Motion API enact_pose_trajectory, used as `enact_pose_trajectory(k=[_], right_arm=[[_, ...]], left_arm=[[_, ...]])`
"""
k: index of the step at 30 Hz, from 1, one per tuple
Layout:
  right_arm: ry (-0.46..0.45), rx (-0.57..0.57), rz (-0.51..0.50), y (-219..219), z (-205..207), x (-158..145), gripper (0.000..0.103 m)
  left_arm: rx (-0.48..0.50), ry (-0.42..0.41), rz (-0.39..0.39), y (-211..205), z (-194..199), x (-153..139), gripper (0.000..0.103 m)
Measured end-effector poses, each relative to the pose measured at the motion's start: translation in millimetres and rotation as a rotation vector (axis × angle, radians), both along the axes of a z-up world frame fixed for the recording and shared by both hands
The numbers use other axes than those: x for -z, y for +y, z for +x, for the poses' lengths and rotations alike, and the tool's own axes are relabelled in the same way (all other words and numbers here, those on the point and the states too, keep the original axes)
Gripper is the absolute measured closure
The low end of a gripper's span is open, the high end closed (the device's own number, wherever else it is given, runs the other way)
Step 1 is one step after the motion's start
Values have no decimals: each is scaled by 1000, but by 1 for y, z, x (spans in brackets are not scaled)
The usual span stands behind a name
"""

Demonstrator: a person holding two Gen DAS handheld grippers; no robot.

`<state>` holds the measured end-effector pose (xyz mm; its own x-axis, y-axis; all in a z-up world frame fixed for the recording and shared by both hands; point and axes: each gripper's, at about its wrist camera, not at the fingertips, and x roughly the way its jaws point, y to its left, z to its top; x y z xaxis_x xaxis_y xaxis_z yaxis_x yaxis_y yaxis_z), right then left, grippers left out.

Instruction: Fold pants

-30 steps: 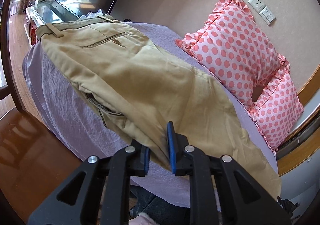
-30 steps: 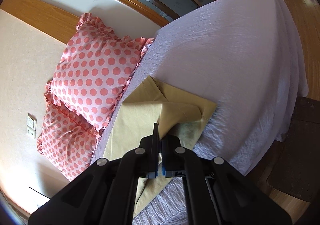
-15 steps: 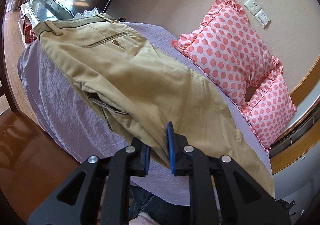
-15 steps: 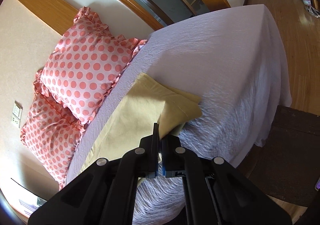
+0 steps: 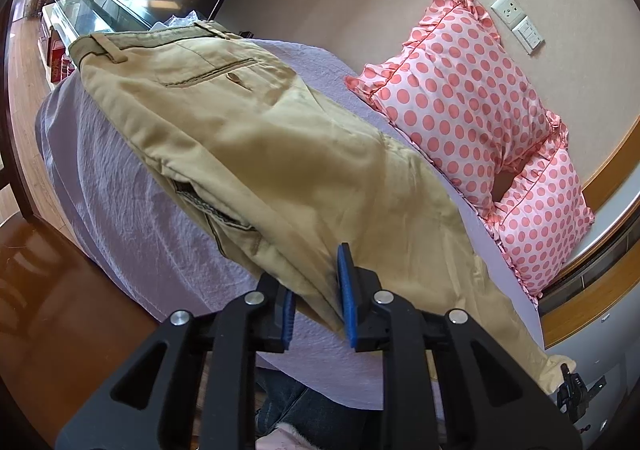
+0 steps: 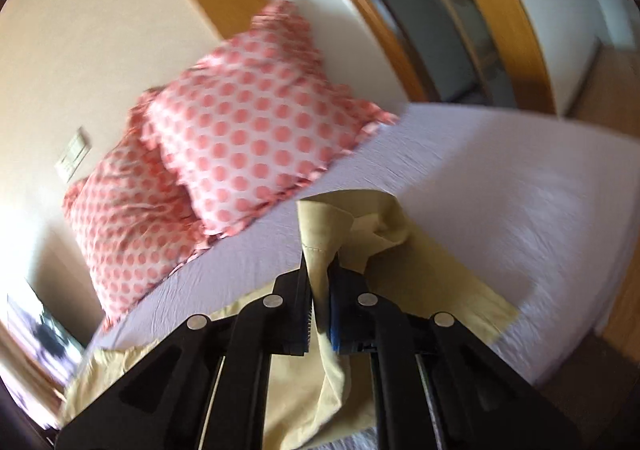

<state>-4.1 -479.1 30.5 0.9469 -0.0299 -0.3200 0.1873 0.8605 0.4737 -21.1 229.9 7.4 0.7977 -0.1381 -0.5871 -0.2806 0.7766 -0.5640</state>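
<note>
So the pants are lying lengthwise on the bed, waistband at the far left end, legs running toward the right past the pillows.

Left claw has its pads apart with the near folded edge of the pants sitting in the gap. It hasn't really budged over the last second and doesn't look pinched, so I'd call it straddling the fabric, not gripping it.

The right claw is where the action is. It's clamped on the leg cuff, and compared to half a second back the cuff has come up off the bed and bunched above the pads. The view has swung hard too and it's all motion blur now, with the pillows much bigger in frame.

My read: the fold has started, with the cuff end getting lifted and carried over toward the waistband. The cuff looks crumpled in the grip, so the hem may land uneven and need straightening.
</note>
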Motion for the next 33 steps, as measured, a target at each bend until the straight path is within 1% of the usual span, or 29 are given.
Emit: enact_pose_trajectory(k=[1,2,3,4,5,6,7,8,9,10,11,12,13,15,17,18,19,20,21,22,24,25,26,28,30,31,33], right_arm=[[-3,5,-83,7,1,-6,96],[42,61,-128,4,4,-6,96],[104,122,-103,-9,6,0,96],[162,175,-40,-26,6,9,96],[204,199,31,-41,5,22,95],[241,214,66,-48,3,30,93],[277,237,76,-50,0,36,86],[304,263,78,-51,-4,40,71],[299,280,82,-51,-12,40,63],[288,310,85,-51,-20,39,43],[276,350,93,-51,-29,37,31],[263,365,113,-51,-36,38,31],[254,356,128,-51,-40,40,31],[253,341,115,-45,-41,39,35],[243,292,136,-38,-41,41,50],[231,280,137,-33,-41,41,51],[219,249,148,-29,-40,43,57],[203,219,165,-25,-40,45,65],[192,195,173,-21,-38,47,66],[180,181,160,-16,-36,47,68],[181,171,124,-10,-29,48,76],[180,148,129,-9,-25,49,95],[174,133,137,-7,-22,49,99],[135,116,115,2,-17,38,99],[71,51,94,22,-7,14,99],[38,-4,84,36,1,0,99],[-25,-153,56,78,16,-31,100]], left_arm=[[0,0,4,-1,0,0,81],[0,0,5,-1,0,0,81],[-1,-1,5,-1,0,0,80],[-1,-2,5,-1,0,0,80],[4,-3,1,-2,0,1,78],[7,-4,4,-3,0,-1,77],[4,-2,13,-4,1,-2,76],[5,1,20,-5,1,-3,75],[6,2,23,-6,2,-4,75],[7,3,25,-6,2,-5,75],[9,2,26,-6,2,-5,75],[10,1,25,-5,2,-5,75],[12,-2,23,-4,1,-5,75],[12,-7,20,-3,0,-5,75],[12,-11,21,-2,-2,-5,75],[10,-13,22,-1,-4,-5,74],[9,-17,17,1,-7,-4,73],[7,-24,10,3,-9,-4,73],[7,-31,2,5,-12,-4,73],[6,-37,-4,7,-14,-4,72],[1,-54,-13,10,-19,-5,70],[-8,-62,-9,11,-22,-6,68],[-26,-71,0,14,-26,-7,62],[-66,-92,7,20,-34,-10,54],[-91,-101,-1,27,-38,-11,53],[-96,-99,-3,29,-38,-12,52],[-97,-104,-5,29,-38,-13,50]])
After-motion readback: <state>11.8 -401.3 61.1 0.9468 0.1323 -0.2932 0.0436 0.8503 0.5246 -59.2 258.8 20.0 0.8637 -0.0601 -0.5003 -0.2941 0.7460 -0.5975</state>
